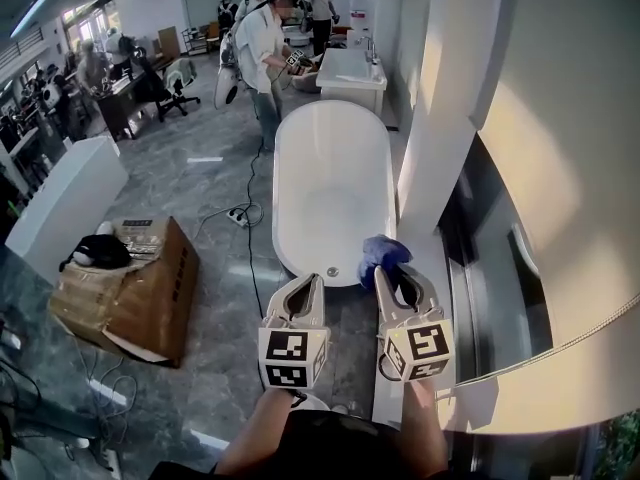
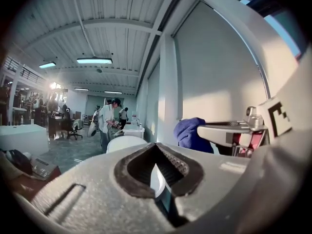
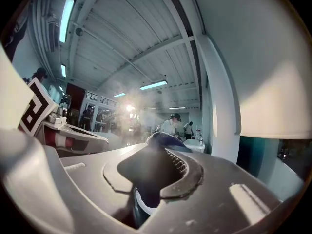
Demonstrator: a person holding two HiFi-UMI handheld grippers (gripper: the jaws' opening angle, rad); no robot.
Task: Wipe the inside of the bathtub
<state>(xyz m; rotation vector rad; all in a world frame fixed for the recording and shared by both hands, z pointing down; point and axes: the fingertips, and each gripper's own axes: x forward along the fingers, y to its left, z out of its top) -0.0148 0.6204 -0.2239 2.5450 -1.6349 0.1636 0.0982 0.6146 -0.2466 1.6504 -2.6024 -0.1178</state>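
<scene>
No brand or label can be read: the only print is the black-and-white square markers on the cubes [image 1: 292, 356] of the two grippers, and dark lettering on the side of a cardboard box [image 1: 140, 293] at 9 o'clock, too small to make out. The bathtub [image 1: 281, 183] is a smooth, glossy white oval standing free on a grey marbled floor [image 1: 200, 168] at 12 o'clock from the grippers, its near end just ahead of their tips. The right gripper [image 1: 398, 273] has its grey ridged jaws closed on a soft, crumpled blue cloth [image 1: 386, 252], which bunches over the tips beside the tub's near right rim, at about 1 o'clock. The left gripper [image 1: 314, 282] has its jaws together at the tips with nothing between them, leaving only the oval hollow behind the pads. A white square column [image 1: 450, 118] rises at 2 o'clock. A person in a white shirt [image 1: 262, 53] stands beyond the tub's far end, near 11 o'clock.
</scene>
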